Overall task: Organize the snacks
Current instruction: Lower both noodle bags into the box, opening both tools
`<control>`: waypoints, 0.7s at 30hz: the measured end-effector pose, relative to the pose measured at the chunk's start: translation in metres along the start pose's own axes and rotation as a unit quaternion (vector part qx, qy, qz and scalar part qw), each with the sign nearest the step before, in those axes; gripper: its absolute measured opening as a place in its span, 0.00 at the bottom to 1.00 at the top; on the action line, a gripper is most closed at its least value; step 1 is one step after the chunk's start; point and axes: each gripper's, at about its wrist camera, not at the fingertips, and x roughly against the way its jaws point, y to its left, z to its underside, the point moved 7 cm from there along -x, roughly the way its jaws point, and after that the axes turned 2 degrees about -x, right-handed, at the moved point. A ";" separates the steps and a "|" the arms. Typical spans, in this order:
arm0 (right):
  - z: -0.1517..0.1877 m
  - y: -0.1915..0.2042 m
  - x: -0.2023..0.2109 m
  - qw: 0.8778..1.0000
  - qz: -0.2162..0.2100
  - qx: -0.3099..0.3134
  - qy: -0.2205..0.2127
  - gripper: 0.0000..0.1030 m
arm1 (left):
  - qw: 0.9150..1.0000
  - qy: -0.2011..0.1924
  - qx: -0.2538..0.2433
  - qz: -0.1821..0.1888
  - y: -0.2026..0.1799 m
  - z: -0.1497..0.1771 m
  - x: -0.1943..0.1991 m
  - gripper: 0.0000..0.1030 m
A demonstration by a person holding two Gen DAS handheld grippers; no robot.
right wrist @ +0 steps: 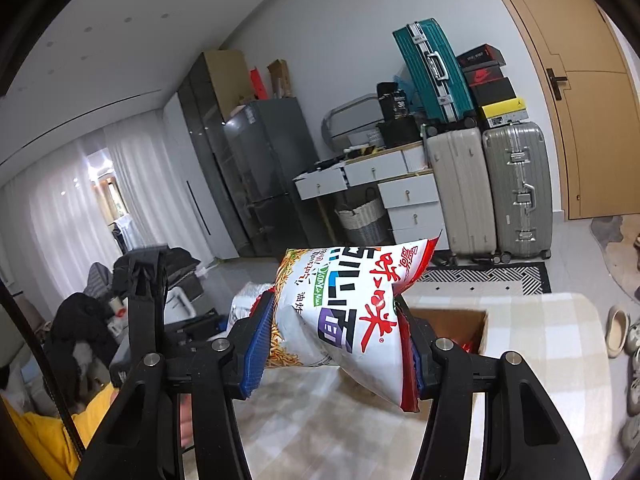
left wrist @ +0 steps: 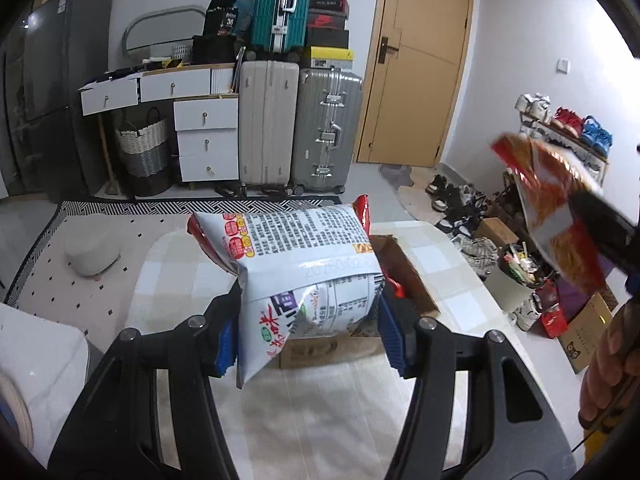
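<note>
From the left wrist view, the left gripper [left wrist: 308,332] sits low in the centre of the frame, its blue pads clamped on a white noodle snack bag [left wrist: 296,264] whose printed back faces the camera. The bag is held up over a table with a pale checked cloth [left wrist: 172,272]. Just behind the bag, right of centre, an open cardboard box [left wrist: 404,276] stands on that table. At the right edge of the frame a second snack bag [left wrist: 556,208], blurred red and orange, is up in the air on the dark finger of the other gripper, with a hand [left wrist: 608,364] below it. A teal suitcase [left wrist: 282,4] stands upper centre, on top of two pale ones.

From the right wrist view, the right gripper [right wrist: 336,352] fills the lower centre, its jaws closed on a noodle snack bag [right wrist: 344,304] with red characters on its front, tilted to the right. The bag hangs above the checked table [right wrist: 540,344], and the cardboard box [right wrist: 456,324] opens just behind it, right of centre. The other gripper's black frame [right wrist: 144,280] rises at the left. A grey fridge [right wrist: 264,168] stands in the middle distance.
</note>
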 end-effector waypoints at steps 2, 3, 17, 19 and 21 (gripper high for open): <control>-0.012 -0.014 -0.018 1.000 0.014 0.000 0.008 0.53 | 1.000 0.011 0.003 0.012 -0.004 -0.011 -0.027 0.53; -0.017 -0.021 -0.030 1.000 0.019 0.000 0.016 0.53 | 1.000 0.016 0.006 0.014 -0.005 -0.016 -0.043 0.53; -0.020 -0.117 -0.151 0.993 0.066 -0.022 0.090 0.53 | 0.995 0.094 0.018 0.041 -0.027 -0.028 -0.203 0.54; -0.011 -0.127 -0.162 0.992 0.067 -0.031 0.100 0.53 | 0.993 0.105 0.013 0.043 -0.031 -0.023 -0.217 0.54; -0.004 -0.135 -0.170 0.991 0.071 -0.037 0.109 0.53 | 0.992 0.122 0.004 0.041 -0.036 -0.017 -0.232 0.54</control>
